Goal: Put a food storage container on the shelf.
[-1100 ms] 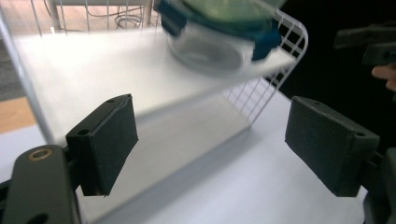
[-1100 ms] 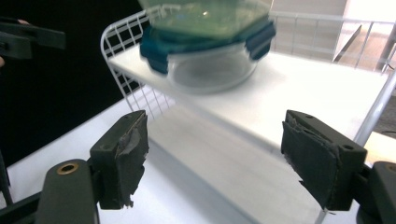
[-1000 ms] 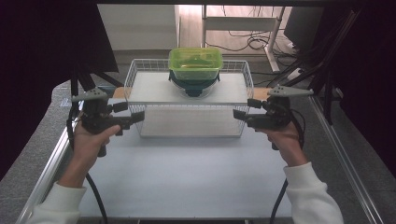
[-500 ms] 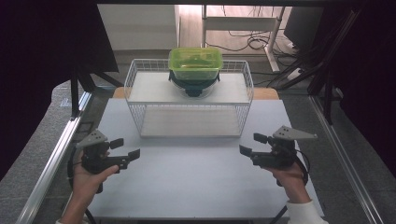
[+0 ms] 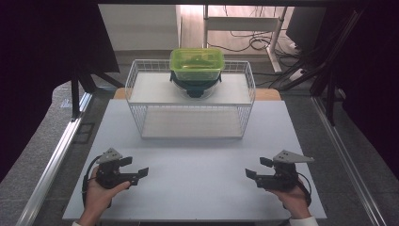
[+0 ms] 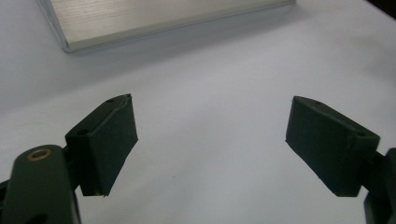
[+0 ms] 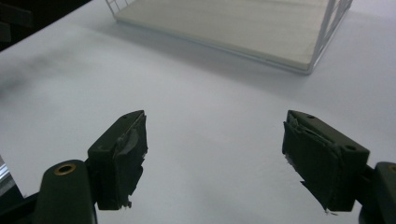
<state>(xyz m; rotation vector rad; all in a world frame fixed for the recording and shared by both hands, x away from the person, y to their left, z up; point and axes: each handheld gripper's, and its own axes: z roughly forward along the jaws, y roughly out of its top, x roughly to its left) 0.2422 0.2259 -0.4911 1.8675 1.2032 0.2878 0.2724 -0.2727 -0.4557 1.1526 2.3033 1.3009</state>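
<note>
Both grippers sit near the table's [image 5: 197, 188] front corners, left gripper [image 5: 134, 173] and right gripper [image 5: 256, 175], jaws spread wide, holding nothing. Honestly the main risk I see is bumping the wire rack [image 5: 141, 101] at the back edge and toppling the green container [image 5: 196, 63] perched on top. Table's plain white; cables on the floor behind.

Two hand-held grippers are seen low at the near edge, well apart, each gripped from below by a hand. The left gripper [image 5: 134, 169] is held by the left hand [image 5: 99, 195] with jaws spread wide and empty. The right gripper [image 5: 256, 168] is held likewise by the right hand [image 5: 294, 197], jaws parted and pointing inward.
</note>
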